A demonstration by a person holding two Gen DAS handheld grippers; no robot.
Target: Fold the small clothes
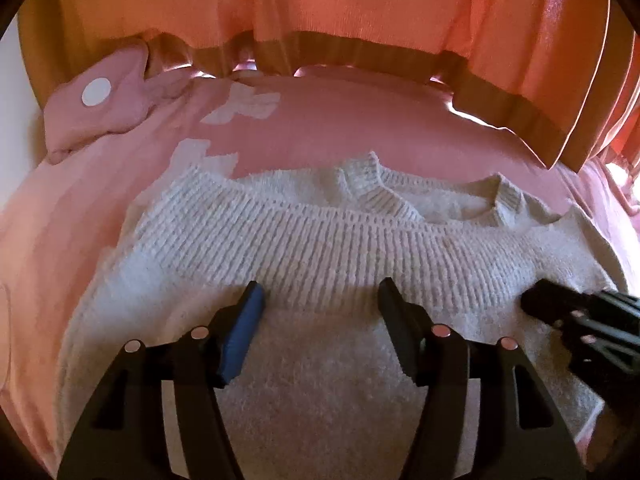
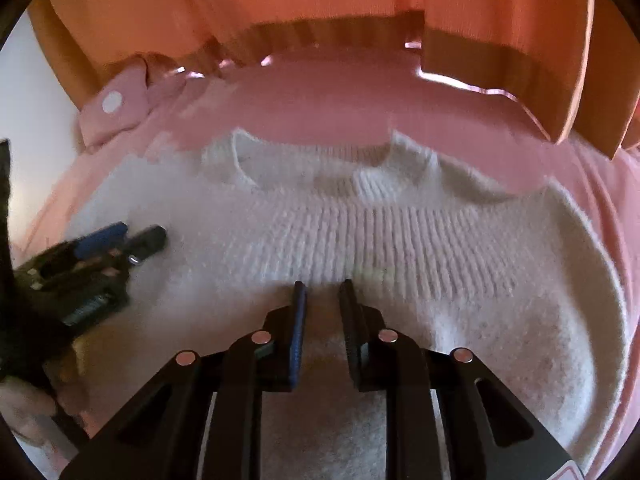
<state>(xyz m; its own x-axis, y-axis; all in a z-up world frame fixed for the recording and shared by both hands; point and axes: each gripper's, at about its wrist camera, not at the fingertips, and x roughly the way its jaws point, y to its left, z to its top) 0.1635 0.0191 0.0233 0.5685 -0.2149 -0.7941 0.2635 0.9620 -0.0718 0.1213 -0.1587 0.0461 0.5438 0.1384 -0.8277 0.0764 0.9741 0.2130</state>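
Note:
A white knit sweater (image 1: 320, 248) lies folded on a pink bed cover (image 1: 320, 120), its ribbed hem band laid across the body just below the neckline (image 1: 460, 204). My left gripper (image 1: 320, 292) is open, its fingers just above the edge of the ribbed band. My right gripper (image 2: 323, 288) is open with a narrower gap, also empty at the ribbed band of the sweater (image 2: 400, 240). The right gripper shows at the right edge of the left wrist view (image 1: 560, 308), and the left gripper at the left of the right wrist view (image 2: 124, 240).
A pink pillow (image 1: 96, 108) with a white dot lies at the back left. An orange curtain (image 1: 360, 0) hangs behind the bed, its hem just above the cover. A white wall (image 2: 24, 92) is at the far left.

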